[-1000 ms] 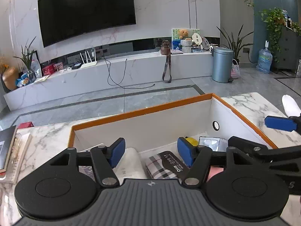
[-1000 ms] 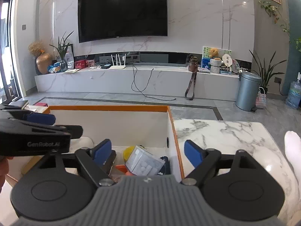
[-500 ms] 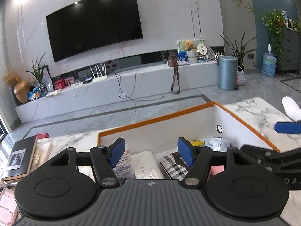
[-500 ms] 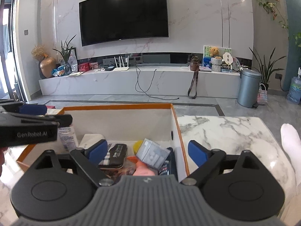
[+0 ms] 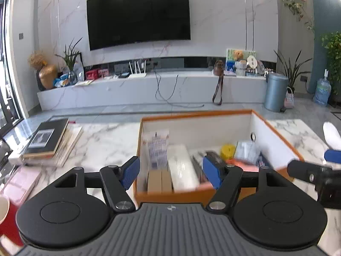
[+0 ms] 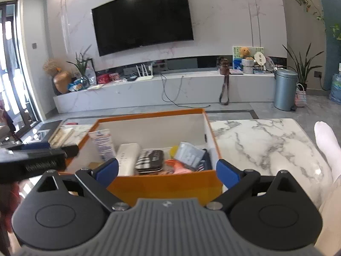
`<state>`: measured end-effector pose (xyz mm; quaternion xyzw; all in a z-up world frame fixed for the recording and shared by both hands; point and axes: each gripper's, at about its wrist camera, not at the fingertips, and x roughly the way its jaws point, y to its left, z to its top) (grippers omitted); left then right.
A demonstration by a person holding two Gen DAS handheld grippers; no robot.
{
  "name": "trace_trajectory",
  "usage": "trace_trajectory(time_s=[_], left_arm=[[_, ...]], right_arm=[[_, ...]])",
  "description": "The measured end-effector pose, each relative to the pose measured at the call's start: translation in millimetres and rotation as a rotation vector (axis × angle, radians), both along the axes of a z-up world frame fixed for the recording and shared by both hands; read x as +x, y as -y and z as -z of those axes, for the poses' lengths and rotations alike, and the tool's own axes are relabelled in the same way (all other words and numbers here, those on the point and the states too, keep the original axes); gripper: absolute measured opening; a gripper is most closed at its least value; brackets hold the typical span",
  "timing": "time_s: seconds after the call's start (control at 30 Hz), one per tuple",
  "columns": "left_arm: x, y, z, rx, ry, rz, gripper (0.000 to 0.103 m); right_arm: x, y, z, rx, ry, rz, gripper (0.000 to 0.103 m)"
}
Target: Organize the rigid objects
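An orange box with white inside (image 5: pixel 275 134) (image 6: pixel 166 185) stands on the marble table. It holds a white tube (image 6: pixel 102 141), a white pack (image 5: pixel 183 166), a plaid black case (image 6: pixel 150 160), a yellow item (image 5: pixel 227 151) and a clear packet (image 6: pixel 189 153). My left gripper (image 5: pixel 170 173) is open and empty, near the box's front left corner. My right gripper (image 6: pixel 167 170) is open and empty, in front of the box's near wall.
A stack of books (image 5: pixel 48 141) lies left of the box. A pink case (image 5: pixel 20 183) and a red cup (image 5: pixel 6 219) sit at the near left. Bare marble tabletop (image 6: pixel 266 140) lies right of the box, with a white sock (image 6: pixel 326 143) at its edge.
Both grippers have pulled back out of the box toward me and risen; the whole box now shows. The left gripper has shifted left. Both stay open and empty.
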<state>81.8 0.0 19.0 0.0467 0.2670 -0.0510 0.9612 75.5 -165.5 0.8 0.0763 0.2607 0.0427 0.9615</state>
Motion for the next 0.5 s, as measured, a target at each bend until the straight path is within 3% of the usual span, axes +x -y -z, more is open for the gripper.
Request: trace_trajectory(time_s=[0.2,0.5], left_arm=[[-32,-7,3,0.039,-0.015,-0.036,0.086],[-60,-7,5,0.035,-0.019,-0.068,0.089]], right_arm=[[-27,-12,-1,0.001,0.008,-0.041,0.097],[-56,-15,-3,0.021,0.035,-0.055,0.1]])
